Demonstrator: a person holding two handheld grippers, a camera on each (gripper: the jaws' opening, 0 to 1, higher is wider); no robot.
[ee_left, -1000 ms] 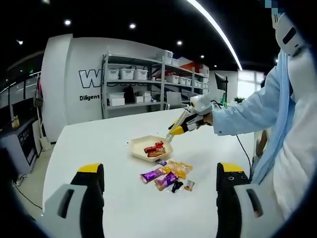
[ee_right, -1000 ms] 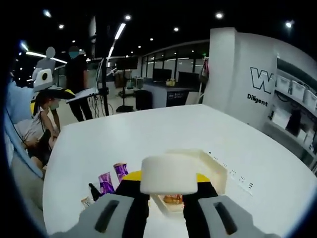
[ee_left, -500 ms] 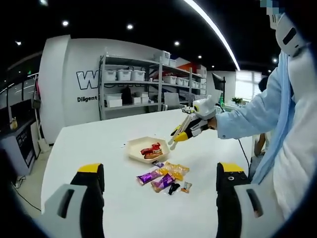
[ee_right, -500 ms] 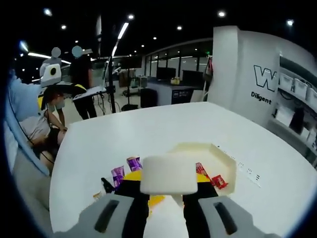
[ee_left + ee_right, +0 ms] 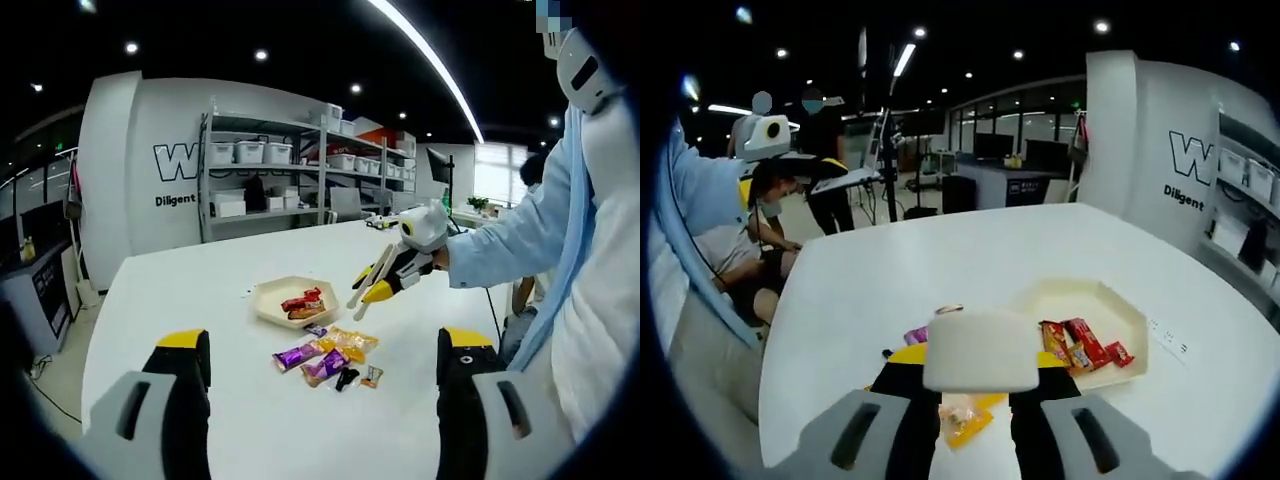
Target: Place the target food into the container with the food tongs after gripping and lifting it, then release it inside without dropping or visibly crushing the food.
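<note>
Here we take the white table (image 5: 250, 400) as landmark: a broad, smooth, matte top. Near its middle sits the container (image 5: 290, 301), a shallow cream tray with angled corners, already holding red-wrapped snacks (image 5: 1085, 343). Just beside the container, on the side nearer the left gripper (image 5: 325, 400), lies the loose pile of target food (image 5: 335, 350): small glossy packets, purple, orange and yellow, crinkled and light.

The right gripper (image 5: 385, 283) hangs above the table between container and pile, its jaws closed on the food tongs (image 5: 368, 290), pale and slender. The tong tips appear narrow and empty, though they are small at this range. The left gripper, its jaws spread wide, stays well apart from the pile.

We judge the step to be descent toward another packet. Done well, the tips straddle a single wrapper across its short axis and close gently, since foil slips and its contents crush.
</note>
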